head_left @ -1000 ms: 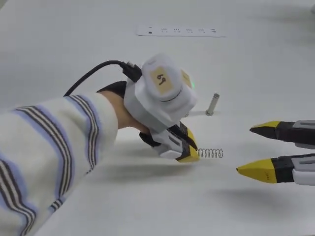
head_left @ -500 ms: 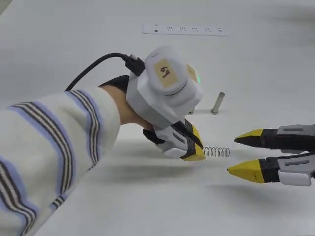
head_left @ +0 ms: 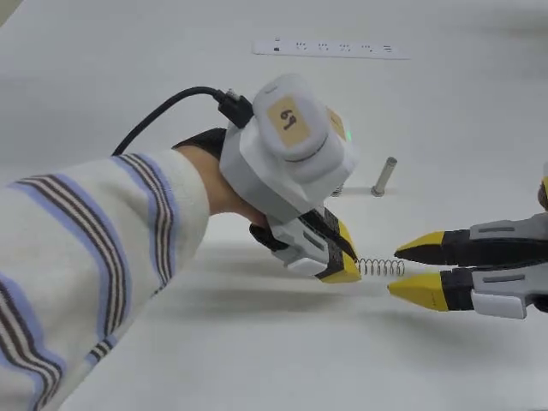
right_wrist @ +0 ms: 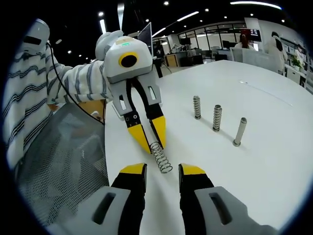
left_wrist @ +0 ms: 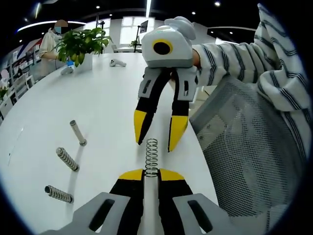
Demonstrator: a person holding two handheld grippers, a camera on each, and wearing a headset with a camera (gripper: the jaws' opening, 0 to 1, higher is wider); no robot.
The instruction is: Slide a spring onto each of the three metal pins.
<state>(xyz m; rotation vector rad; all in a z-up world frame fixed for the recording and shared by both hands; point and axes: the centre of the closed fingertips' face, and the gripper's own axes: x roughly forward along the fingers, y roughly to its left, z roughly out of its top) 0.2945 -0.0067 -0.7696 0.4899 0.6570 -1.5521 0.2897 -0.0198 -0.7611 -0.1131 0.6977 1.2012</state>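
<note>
My left gripper (head_left: 342,272) is shut on one end of a small steel spring (head_left: 381,267), which sticks out level just above the white table. In its own view the left gripper (left_wrist: 151,172) pinches the spring (left_wrist: 151,152). My right gripper (head_left: 396,270) faces it, open, its yellow tips flanking the spring's free end. The right gripper view shows the right gripper (right_wrist: 162,170) open around the spring (right_wrist: 161,157), with the left gripper (right_wrist: 154,146) opposite. A bare metal pin (right_wrist: 239,131) stands upright beside two pins wearing springs (right_wrist: 217,117) (right_wrist: 196,106).
The bare pin (head_left: 385,175) stands behind the grippers. A white power strip (head_left: 330,49) lies at the far side. A black cable (head_left: 163,120) runs from the left gripper. A mesh chair (left_wrist: 244,127) sits past the table edge, and a potted plant (left_wrist: 80,44) stands far off.
The right gripper has moved left toward the left gripper, and its jaws have narrowed somewhat; its tips now reach the spring's free end. The left gripper keeps its hold on the spring.
</note>
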